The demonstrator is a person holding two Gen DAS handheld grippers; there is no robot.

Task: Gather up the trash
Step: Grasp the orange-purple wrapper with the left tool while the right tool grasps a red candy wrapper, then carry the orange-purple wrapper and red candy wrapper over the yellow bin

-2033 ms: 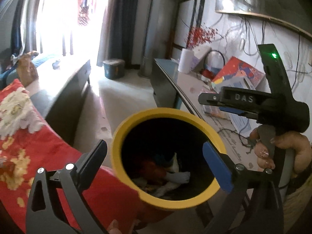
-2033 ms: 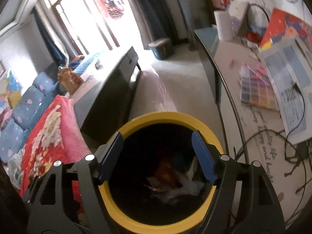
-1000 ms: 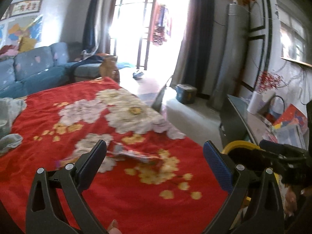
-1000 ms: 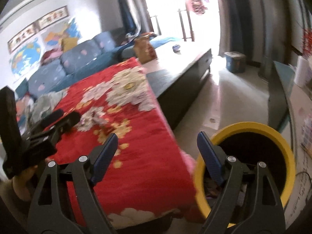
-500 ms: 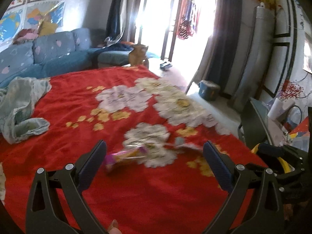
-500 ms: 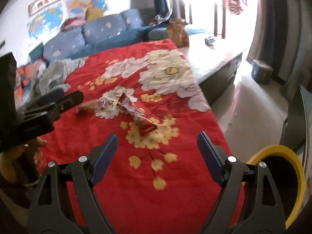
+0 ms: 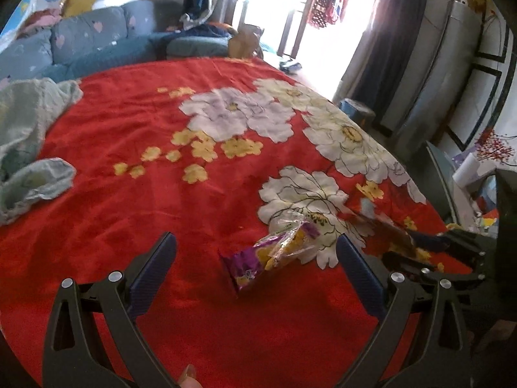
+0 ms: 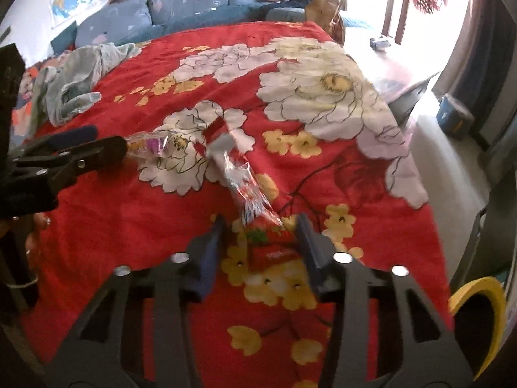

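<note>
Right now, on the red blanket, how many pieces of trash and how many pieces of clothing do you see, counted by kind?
Wrappers: 2, a purple and yellow wrapper and a red and clear wrapper
Crumpled pale green cloth: 1
Total: 3

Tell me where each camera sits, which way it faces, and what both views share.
Left wrist: on the left hand-held gripper, open, looking down at the purple wrapper; a fingertip shows.
Right wrist: on the right hand-held gripper, jaws closing around the red wrapper; a hand shows.
Shared: red blanket, both wrappers.
</note>
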